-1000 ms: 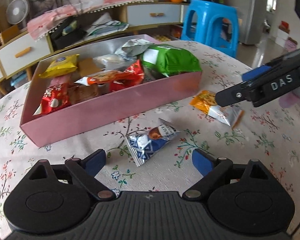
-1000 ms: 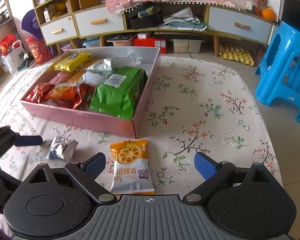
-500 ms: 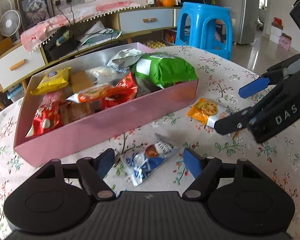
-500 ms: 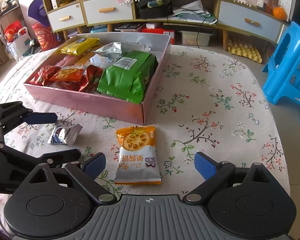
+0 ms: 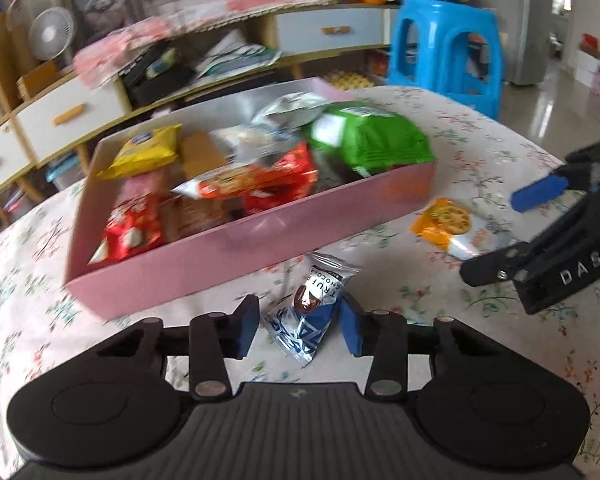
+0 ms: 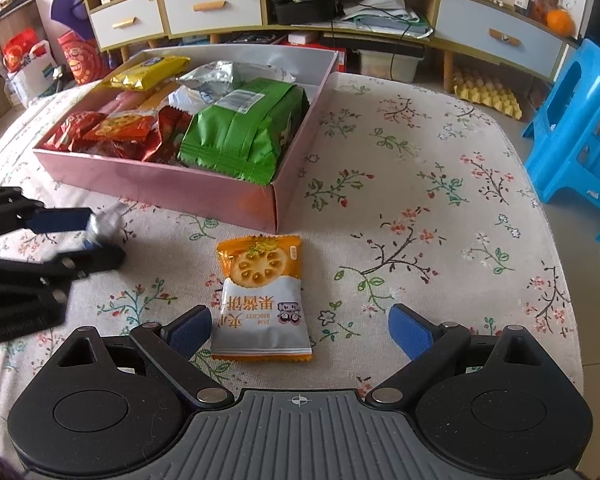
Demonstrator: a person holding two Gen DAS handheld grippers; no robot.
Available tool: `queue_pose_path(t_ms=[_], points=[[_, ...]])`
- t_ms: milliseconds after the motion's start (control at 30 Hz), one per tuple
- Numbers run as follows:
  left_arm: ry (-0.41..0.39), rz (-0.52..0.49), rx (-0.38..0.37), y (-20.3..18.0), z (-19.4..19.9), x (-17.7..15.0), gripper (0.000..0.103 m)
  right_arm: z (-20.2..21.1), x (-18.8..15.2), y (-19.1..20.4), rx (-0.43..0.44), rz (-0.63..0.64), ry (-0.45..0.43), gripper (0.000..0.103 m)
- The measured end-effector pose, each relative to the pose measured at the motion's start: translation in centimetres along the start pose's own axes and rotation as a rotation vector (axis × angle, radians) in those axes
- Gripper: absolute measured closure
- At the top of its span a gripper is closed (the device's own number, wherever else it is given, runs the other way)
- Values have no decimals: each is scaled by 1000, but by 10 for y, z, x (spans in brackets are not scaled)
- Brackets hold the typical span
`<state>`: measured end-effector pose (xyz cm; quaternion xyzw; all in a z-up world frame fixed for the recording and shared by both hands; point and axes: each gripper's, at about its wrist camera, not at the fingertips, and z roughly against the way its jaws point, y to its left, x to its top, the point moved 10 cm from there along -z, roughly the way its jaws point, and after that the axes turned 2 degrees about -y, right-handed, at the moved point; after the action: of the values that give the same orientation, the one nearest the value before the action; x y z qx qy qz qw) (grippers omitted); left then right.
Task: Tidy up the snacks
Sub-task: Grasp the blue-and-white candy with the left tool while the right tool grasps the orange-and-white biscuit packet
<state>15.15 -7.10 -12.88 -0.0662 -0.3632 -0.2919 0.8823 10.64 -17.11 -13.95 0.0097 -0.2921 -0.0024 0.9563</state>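
1. Left wrist view: since a second ago the left gripper (image 5: 298,330) has gone from wide open to nearly closed, and its jaws are closing at this moment on the blue truffle packet (image 5: 308,310). The packet, flat on the cloth before, now stands tilted between the blue pads (image 5: 350,330); the right pad touches it, while a sliver of gap shows at the left one.
2. The pink box (image 5: 260,240) of snacks looms closer than before, just beyond the packet on the floral tablecloth (image 5: 440,292). The orange biscuit packet (image 5: 446,224) lies to the right, with the right gripper (image 5: 512,240) hanging over it, jaws apart.
3. Right wrist view: the right gripper (image 6: 300,330) has crept forward, so the orange biscuit packet (image 6: 260,300) now lies between its spread pads (image 6: 410,330), the left pad just beside the packet's edge, the right one well apart.
4. At the left edge, the left gripper (image 6: 88,236) has narrowed around the blue truffle packet (image 6: 104,226), blurred here. The pink box (image 6: 160,188) has not moved.
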Motion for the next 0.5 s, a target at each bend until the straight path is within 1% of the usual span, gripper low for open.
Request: queue_pose_path(t_ms=[100, 167, 267, 300, 433, 500], points=[[24, 33, 28, 11, 3, -4, 64, -1, 1, 3, -6, 21, -14, 6], [35, 70, 23, 16, 4, -6, 63, -1, 1, 5, -7, 25, -20, 6], [12, 118, -32, 16, 7, -7, 53, -1, 2, 8, 0, 33, -34, 6], [8, 125, -43, 16, 6, -7, 46, -1, 3, 9, 3, 39, -40, 6], [-11, 140, -64, 13, 1, -6, 39, -1, 4, 15, 23, 69, -67, 6], [-21, 140, -73, 11, 0, -4, 39, -1, 4, 17, 35, 78, -75, 8]])
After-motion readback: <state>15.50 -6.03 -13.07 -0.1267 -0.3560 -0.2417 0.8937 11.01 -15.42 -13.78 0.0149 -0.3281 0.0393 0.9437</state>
